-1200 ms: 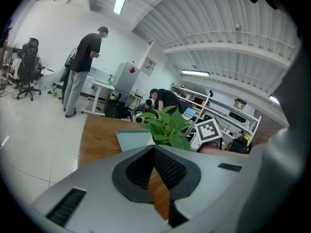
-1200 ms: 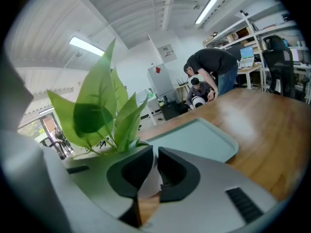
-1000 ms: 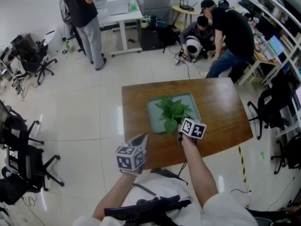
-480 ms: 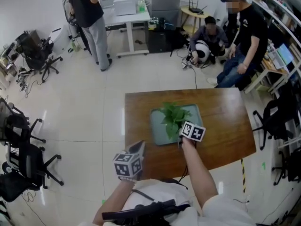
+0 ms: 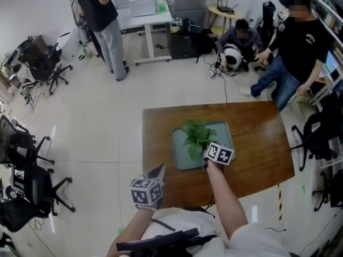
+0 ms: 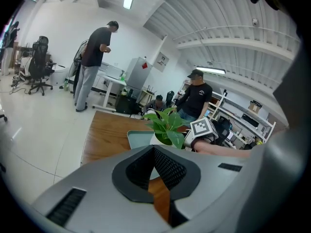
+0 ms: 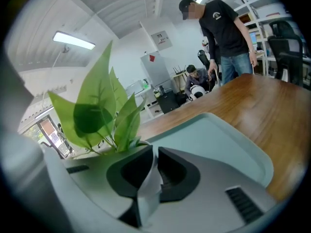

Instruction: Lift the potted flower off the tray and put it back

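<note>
Right gripper point(image 7: 154, 153) pinches the pot point(image 7: 147, 191) by its rim, plant point(image 5: 197, 135) in the tray point(image 5: 181, 157); left gripper point(image 6: 153, 148), jaws together and empty, by the table point(image 5: 257, 138) edge

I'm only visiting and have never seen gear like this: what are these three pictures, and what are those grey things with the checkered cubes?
No robot here: a person holds a hand-worked claw in each hand, and the cubes are part of them. The wide room picture comes from a camera on the person's head, looking down. The other two come from cameras riding on each claw, looking along its jaws. On the wooden table lies a pale green tray with the potted flower over it. The right claw is shut on the pot's white rim; whether the pot rests on the tray I cannot tell. The left claw is shut and empty, over the table's near corner.
</note>
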